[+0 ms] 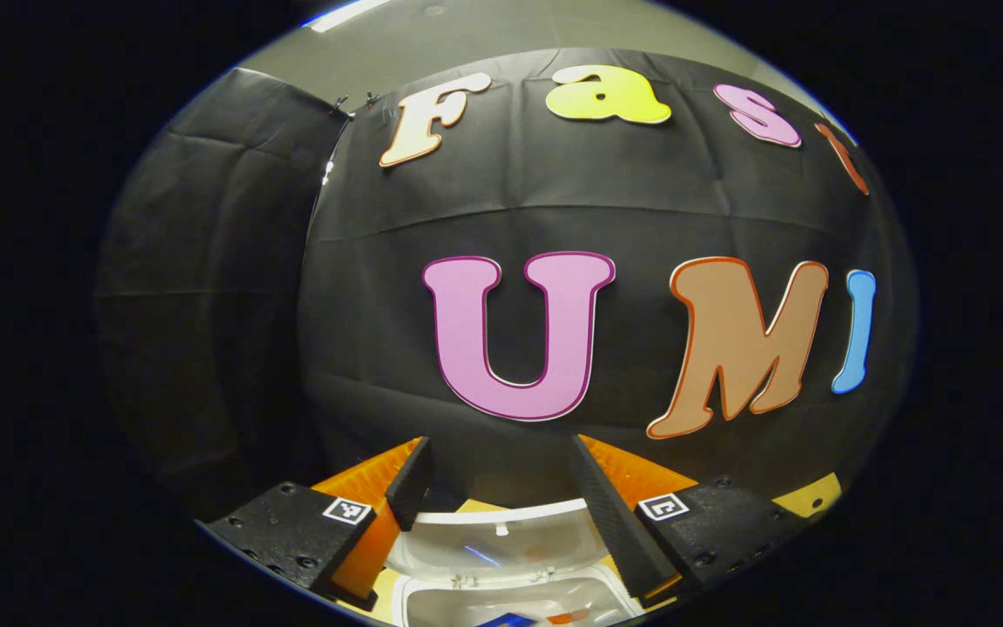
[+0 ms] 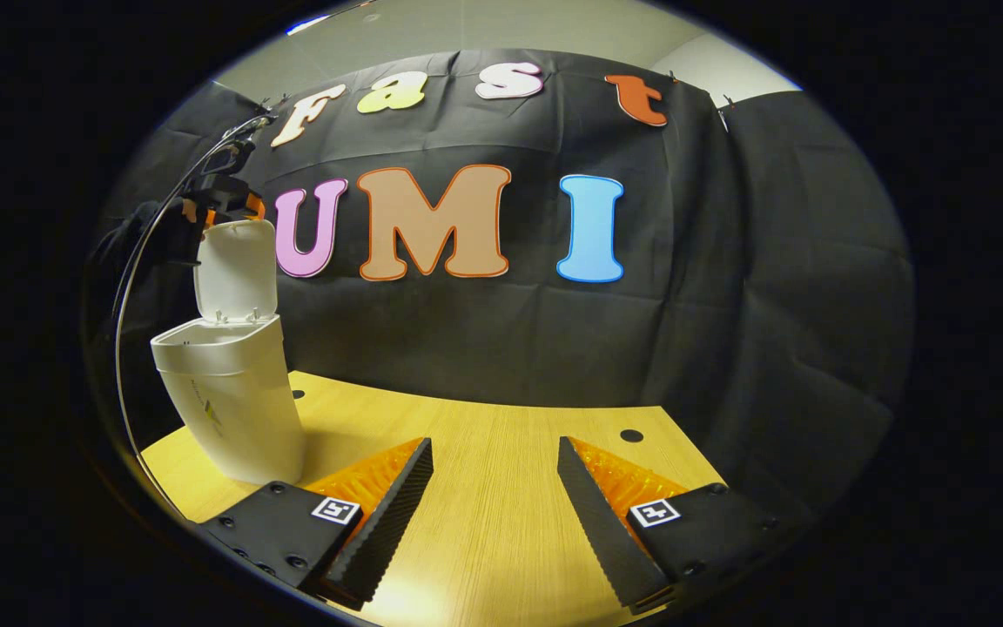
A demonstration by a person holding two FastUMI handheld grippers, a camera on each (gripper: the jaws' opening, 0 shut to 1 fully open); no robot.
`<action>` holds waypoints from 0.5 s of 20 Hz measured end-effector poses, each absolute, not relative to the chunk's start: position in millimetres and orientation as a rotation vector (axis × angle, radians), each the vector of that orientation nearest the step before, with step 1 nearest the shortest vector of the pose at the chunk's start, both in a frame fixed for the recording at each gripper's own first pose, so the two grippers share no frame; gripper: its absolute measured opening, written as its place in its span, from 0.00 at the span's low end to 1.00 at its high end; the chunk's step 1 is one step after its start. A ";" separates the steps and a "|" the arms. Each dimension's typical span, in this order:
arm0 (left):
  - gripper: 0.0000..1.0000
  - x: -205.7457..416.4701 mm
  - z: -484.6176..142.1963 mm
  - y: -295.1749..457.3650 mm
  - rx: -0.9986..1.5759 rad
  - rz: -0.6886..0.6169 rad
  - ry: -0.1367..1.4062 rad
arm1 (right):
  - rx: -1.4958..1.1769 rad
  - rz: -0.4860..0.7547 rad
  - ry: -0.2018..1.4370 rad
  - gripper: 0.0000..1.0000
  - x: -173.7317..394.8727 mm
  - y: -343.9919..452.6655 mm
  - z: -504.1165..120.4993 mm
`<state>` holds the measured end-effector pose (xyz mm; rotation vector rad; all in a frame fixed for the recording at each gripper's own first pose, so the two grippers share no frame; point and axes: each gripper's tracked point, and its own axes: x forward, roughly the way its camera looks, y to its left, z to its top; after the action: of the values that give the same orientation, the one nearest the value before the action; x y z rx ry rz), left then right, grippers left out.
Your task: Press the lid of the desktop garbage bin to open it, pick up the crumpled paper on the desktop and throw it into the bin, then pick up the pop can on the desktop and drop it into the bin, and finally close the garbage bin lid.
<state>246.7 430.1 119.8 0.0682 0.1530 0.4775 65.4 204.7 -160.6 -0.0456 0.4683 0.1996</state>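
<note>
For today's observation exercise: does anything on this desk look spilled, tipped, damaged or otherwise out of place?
Nothing stands out. The white plastic desktop garbage bin stands upright on the light wooden desktop, its hinged white lid raised and open. The left gripper hovers open above it; the right gripper is open over bare wood.

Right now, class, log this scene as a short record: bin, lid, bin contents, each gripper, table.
bin: white garbage bin, upright on the table's left part in the right gripper view
lid: lid open, tilted up
bin contents: coloured items just visible inside, too cut off to identify
left gripper: left gripper above the open bin, near the lid, fingers apart, holding nothing
right gripper: right gripper over bare table, fingers apart, empty
table: wooden table
remaining step: closing the lid
</note>
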 end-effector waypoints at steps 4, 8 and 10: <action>0.99 222.5 111.4 414.9 0.061 0.469 0.166 | -0.033 0.217 0.458 0.96 63.6 207.2 -157.9; 0.98 192.4 98.9 389.5 0.055 0.453 0.164 | -0.038 0.247 0.456 0.97 62.0 209.3 -157.8; 0.95 176.5 89.8 378.9 0.045 0.447 0.171 | -0.035 0.262 0.454 0.97 61.6 210.7 -156.9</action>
<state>176.5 378.9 89.8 0.0447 0.1709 0.4474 61.6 210.7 -156.9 -0.0351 0.4538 0.2617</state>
